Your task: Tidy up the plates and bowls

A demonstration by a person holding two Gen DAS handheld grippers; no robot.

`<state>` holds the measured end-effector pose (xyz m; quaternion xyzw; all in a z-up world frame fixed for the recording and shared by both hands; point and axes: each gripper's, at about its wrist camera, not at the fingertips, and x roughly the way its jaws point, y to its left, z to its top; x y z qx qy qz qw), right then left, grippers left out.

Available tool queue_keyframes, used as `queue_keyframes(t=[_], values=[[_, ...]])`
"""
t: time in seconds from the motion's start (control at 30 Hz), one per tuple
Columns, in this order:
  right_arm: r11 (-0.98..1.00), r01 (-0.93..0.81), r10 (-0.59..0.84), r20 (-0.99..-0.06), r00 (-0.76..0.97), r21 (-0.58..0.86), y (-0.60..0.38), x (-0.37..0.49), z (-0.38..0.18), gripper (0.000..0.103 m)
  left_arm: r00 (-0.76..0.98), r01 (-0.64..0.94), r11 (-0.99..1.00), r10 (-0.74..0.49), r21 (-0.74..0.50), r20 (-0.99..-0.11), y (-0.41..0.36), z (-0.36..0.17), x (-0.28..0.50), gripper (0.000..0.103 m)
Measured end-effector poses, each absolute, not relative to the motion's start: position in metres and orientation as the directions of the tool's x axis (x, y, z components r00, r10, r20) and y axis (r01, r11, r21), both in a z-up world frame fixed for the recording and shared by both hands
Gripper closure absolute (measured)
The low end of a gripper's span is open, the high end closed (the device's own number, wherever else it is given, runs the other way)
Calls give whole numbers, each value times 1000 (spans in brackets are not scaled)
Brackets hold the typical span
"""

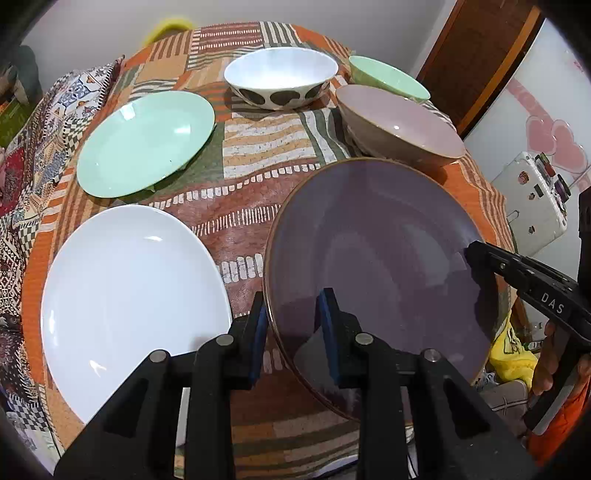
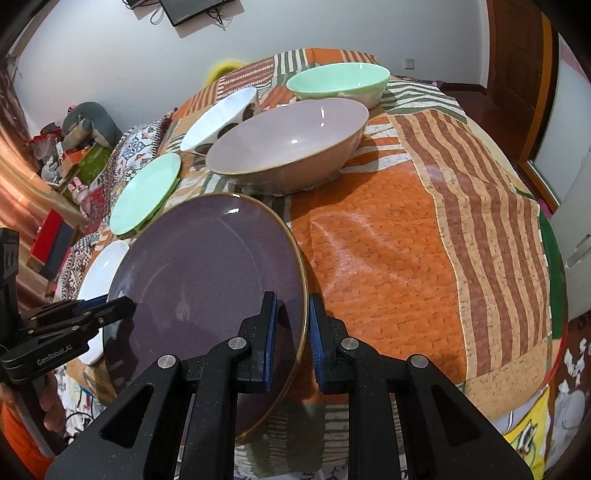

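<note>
Both tools, left tool (image 1: 295, 314) and right tool (image 2: 291, 325), are clamping the round purple glazed plate (image 1: 380, 251) by opposite rims at the worktop's near edge. Next likely needs stacking it onto the white plate (image 1: 133, 295).

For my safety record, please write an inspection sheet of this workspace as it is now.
Surface: patterned tablecloth covers the table.
Job's things: purple plate, white plate, green plate; spotted bowl, pink bowl, green bowl.
Clutter: nothing seen on the table.
Grippers: left gripper and right gripper each clamp the purple plate's rim.
Cables: wires under a wall screen.
Surroundings: toys, wooden door.
</note>
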<state>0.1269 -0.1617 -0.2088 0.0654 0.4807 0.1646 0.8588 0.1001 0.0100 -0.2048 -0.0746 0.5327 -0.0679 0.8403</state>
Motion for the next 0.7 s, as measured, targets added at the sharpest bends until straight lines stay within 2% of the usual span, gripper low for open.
queue_keyframes(t=[0.7], values=[[947, -230, 310, -824, 474, 223, -157, 135, -216, 84, 430, 31, 978, -199, -206, -881, 12, -212, 108, 74]])
